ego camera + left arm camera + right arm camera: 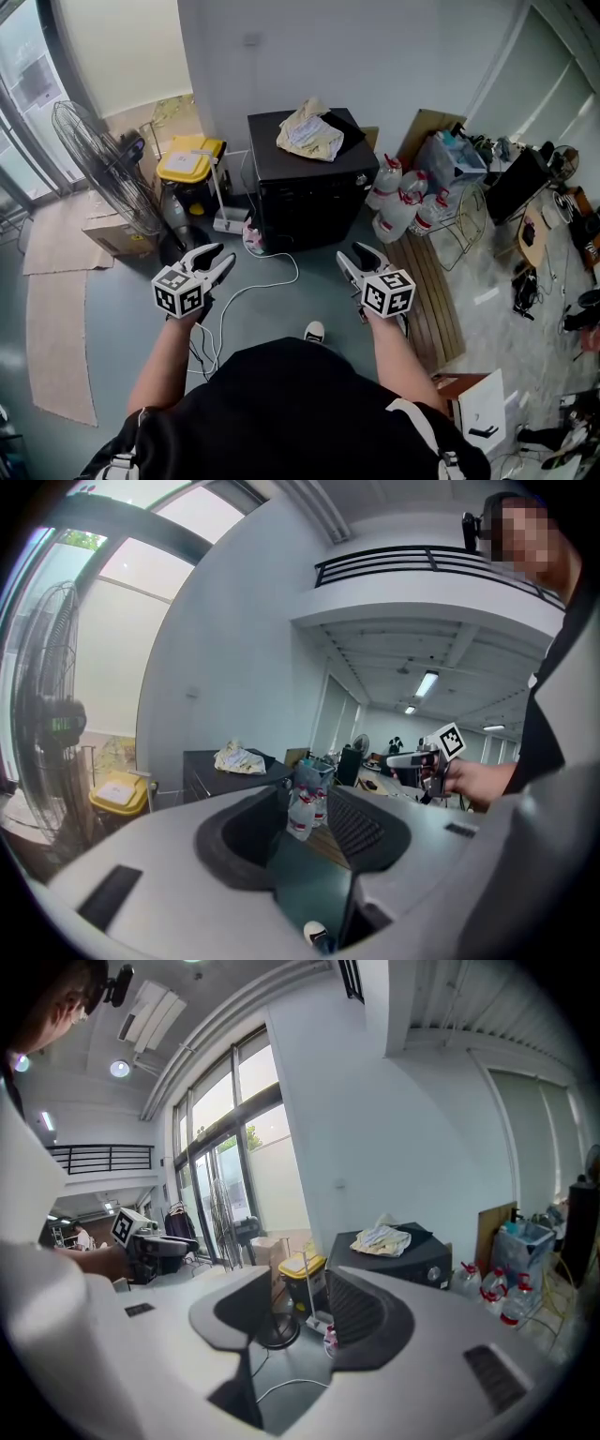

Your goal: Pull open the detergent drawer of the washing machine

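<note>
The washing machine [305,183] is a black box against the white wall, with a crumpled cloth [311,133] on its top. Its front faces me, and I cannot make out the detergent drawer on it. My left gripper [214,261] hangs open over the floor, short of the machine's left corner. My right gripper [356,261] is open too, short of the right corner. In the left gripper view the jaws [305,827] stand wide with nothing between them and the machine [225,775] sits far left. The right gripper view shows empty jaws [291,1316] and the machine [403,1260] to the right.
A standing fan [103,169], a yellow bin [190,161] and a cardboard box [117,234] crowd the left. Water bottles [398,202] and a wooden slatted board [436,291] lie right of the machine. A white cable [262,281] runs across the floor.
</note>
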Tool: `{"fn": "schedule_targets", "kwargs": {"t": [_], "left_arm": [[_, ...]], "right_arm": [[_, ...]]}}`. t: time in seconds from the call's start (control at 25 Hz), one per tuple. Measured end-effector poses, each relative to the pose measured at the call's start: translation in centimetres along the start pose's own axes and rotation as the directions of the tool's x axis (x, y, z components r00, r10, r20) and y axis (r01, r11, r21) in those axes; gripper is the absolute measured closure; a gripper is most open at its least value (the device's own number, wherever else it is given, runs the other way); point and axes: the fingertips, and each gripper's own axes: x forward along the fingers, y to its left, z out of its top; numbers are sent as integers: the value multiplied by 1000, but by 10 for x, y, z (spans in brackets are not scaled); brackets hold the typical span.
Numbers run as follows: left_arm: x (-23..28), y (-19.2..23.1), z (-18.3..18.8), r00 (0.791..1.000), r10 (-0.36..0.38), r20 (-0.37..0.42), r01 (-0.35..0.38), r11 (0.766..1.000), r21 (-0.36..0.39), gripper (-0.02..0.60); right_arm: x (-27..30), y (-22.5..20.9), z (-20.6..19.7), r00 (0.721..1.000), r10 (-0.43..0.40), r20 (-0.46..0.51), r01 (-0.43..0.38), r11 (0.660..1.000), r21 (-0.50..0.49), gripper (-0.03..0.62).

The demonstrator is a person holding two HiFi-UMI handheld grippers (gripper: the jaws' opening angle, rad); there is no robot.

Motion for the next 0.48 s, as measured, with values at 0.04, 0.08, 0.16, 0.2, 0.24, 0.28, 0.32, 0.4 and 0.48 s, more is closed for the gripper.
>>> {"fn": "schedule_targets", "kwargs": {"t": [0.04, 0.08, 0.16, 0.2, 0.24, 0.28, 0.32, 0.4, 0.48], "left_arm": [[3, 0, -1, 1000, 1, -3, -1, 1000, -1, 410], [5, 1, -2, 1000, 3, -6, -3, 1000, -2, 410], [9, 3, -3, 1000, 10, -8, -10, 1000, -5, 410], [12, 5, -3, 1000, 14, -8, -14, 1000, -7, 410], [14, 6, -3, 1000, 18, -9, -18, 1000, -9, 410], [17, 7, -3, 1000, 22, -10, -22, 1000, -12, 410], [20, 9, -3, 1000, 26, -12, -26, 1000, -13, 410], [28, 12, -2, 999, 31, -14, -31, 999, -16, 410], [35, 16, -2, 999, 37, -16, -37, 999, -20, 410]], "right_arm": [[2, -3, 0, 1000, 3, -2, -3, 1000, 1, 399], [4, -5, -1, 1000, 6, -4, -6, 1000, 1, 398], [7, -11, -1, 1000, 10, -7, -10, 1000, 1, 398], [10, -13, -1, 1000, 13, -9, -13, 1000, 2, 398], [12, -16, 0, 1000, 16, -11, -16, 1000, 3, 398], [14, -20, 0, 1000, 20, -13, -20, 1000, 3, 398], [17, -23, 1, 1000, 23, -16, -23, 1000, 3, 396], [23, -31, 2, 999, 29, -21, -29, 1000, 3, 396], [31, -38, 3, 999, 36, -26, -36, 999, 2, 396]]}}
